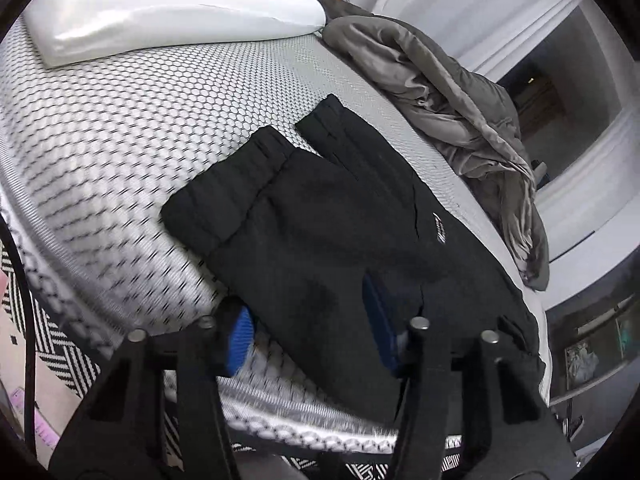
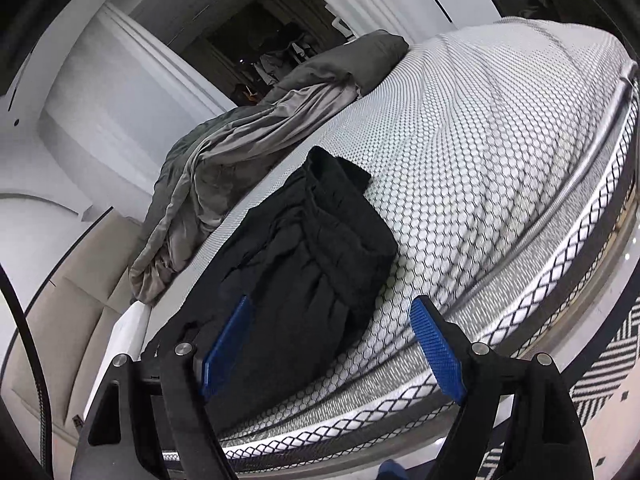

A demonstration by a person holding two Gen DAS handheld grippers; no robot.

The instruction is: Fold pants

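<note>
The left gripper point(image 1: 310, 330) is spread wide with the near edge of the black pants point(image 1: 320, 232) lying between its blue pads point(image 1: 240, 338), not pinched. The right gripper point(image 2: 334, 344) is also wide open over the same edge of the pants point(image 2: 304, 256), one pad point(image 2: 224, 346) on the cloth and the other above bare mattress point(image 2: 500, 152). The pants lie folded near the mattress edge, cuffs pointing away. Beyond them a gray blanket point(image 1: 452, 108) is bunched along the far side, and a white pillow point(image 1: 168, 4) rests further back.
</note>
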